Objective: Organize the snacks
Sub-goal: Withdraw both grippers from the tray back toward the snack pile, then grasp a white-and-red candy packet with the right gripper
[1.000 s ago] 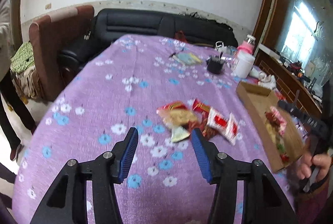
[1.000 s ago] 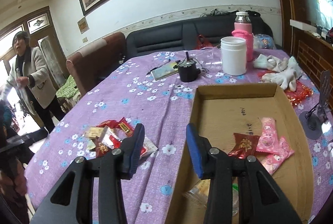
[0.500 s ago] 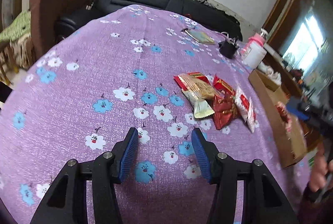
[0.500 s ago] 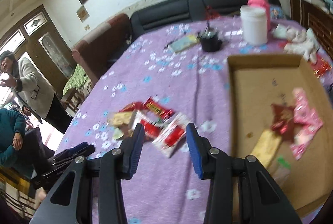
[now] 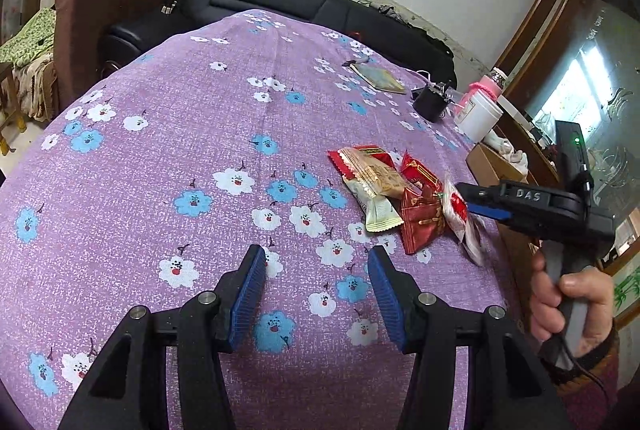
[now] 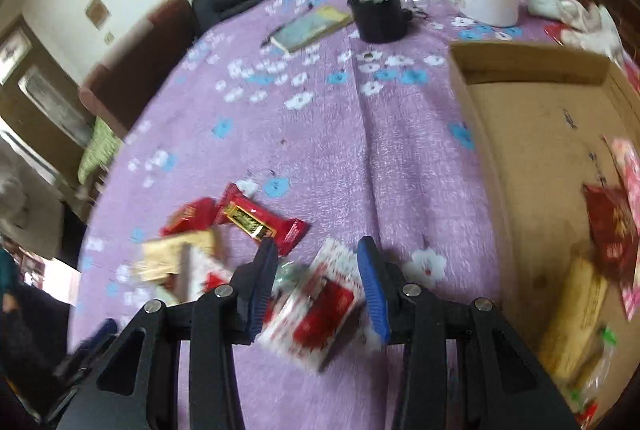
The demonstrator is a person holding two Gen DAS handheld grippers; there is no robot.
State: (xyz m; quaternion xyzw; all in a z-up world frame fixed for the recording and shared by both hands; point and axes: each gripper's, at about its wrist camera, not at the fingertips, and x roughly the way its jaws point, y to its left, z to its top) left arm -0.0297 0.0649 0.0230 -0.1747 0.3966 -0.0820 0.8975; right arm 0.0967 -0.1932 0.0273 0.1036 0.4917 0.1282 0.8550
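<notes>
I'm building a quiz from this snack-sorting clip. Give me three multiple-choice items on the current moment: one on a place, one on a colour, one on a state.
1. Where does the white and red snack packet lie?
A. inside the cardboard box
B. between the right gripper's fingers
C. beside the white jar

2. What colour is the tablecloth?
A. green with stripes
B. plain white
C. purple with flowers

3. How is the left gripper?
A. open, holding nothing
B. shut on a packet
C. shut on a book

Answers:
1. B: the right wrist view shows the right gripper with a finger on each side of the packet, outside the cardboard box.
2. C: purple cloth with white and blue flowers.
3. A: only cloth shows between its spread fingers.
</notes>
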